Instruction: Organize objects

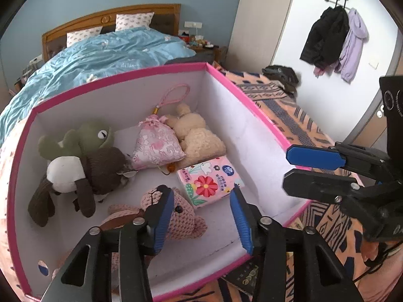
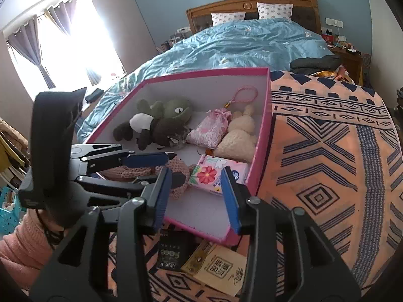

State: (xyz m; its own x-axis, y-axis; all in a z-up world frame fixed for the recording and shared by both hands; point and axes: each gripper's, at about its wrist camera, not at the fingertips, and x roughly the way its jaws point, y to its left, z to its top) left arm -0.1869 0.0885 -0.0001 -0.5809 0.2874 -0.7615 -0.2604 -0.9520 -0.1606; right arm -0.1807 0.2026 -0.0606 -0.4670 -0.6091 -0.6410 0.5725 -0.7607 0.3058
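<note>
A pink-rimmed white box (image 1: 252, 136) (image 2: 263, 136) sits on the patterned bedspread. It holds a green frog plush (image 1: 83, 156) (image 2: 161, 118), a pink sachet (image 1: 157, 146) (image 2: 209, 130), a cream plush (image 1: 199, 136) (image 2: 239, 136), a flowered tissue pack (image 1: 209, 183) (image 2: 214, 176) and a pink crochet bear (image 1: 178, 216) (image 2: 176, 173). My left gripper (image 1: 199, 216) (image 2: 163, 168) hovers open over the bear, holding nothing. My right gripper (image 2: 196, 196) (image 1: 287, 173) is open and empty above the box's near edge.
A black packet (image 2: 171, 251) and a tan packet (image 2: 216, 269) lie on the bedspread (image 2: 327, 163) in front of the box. A blue duvet (image 2: 239, 45) and wooden headboard (image 2: 252, 2) are behind. Coats (image 1: 332, 37) hang on the wall at right.
</note>
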